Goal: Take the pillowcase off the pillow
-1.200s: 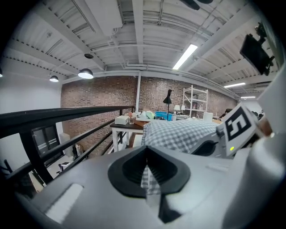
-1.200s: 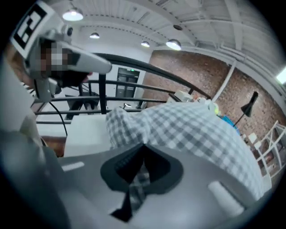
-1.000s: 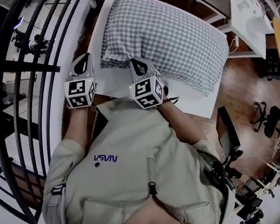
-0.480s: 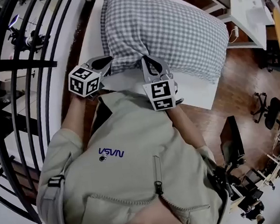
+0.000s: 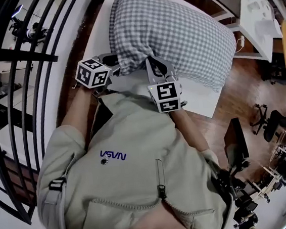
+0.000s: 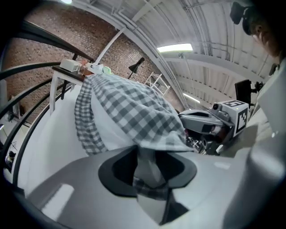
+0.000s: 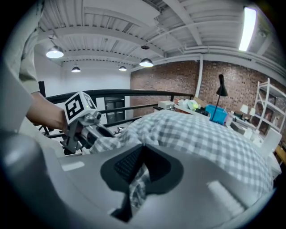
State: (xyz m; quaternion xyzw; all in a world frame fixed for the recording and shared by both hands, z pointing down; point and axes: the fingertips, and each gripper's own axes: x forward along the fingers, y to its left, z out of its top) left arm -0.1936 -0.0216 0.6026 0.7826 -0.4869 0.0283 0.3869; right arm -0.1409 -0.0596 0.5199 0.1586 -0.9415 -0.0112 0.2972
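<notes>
A pillow in a grey-and-white checked pillowcase (image 5: 175, 32) lies on a white table (image 5: 202, 97). Both grippers are at its near end. My left gripper (image 5: 111, 62) is at the left corner; its jaws are opening, and a fold of the checked and white cloth (image 6: 147, 165) hangs loose between them. My right gripper (image 5: 153, 65) is shut on the pillowcase's hem (image 7: 136, 188), a little to the right. White pillow (image 6: 109, 127) shows at the case's open end. Each gripper shows in the other's view: the right gripper (image 6: 208, 125) and the left gripper (image 7: 87, 127).
A black curved railing (image 5: 22, 73) runs along the left of the table. To the right are a wooden floor (image 5: 242, 91), a white desk (image 5: 255, 18), an office chair (image 5: 276, 123) and a dark stand (image 5: 235, 142). My own jacket fills the lower half of the head view.
Both grippers moved forward from the table's near part to the pillow's near end. The left one turned in toward the corner. The right closed on the hem.
</notes>
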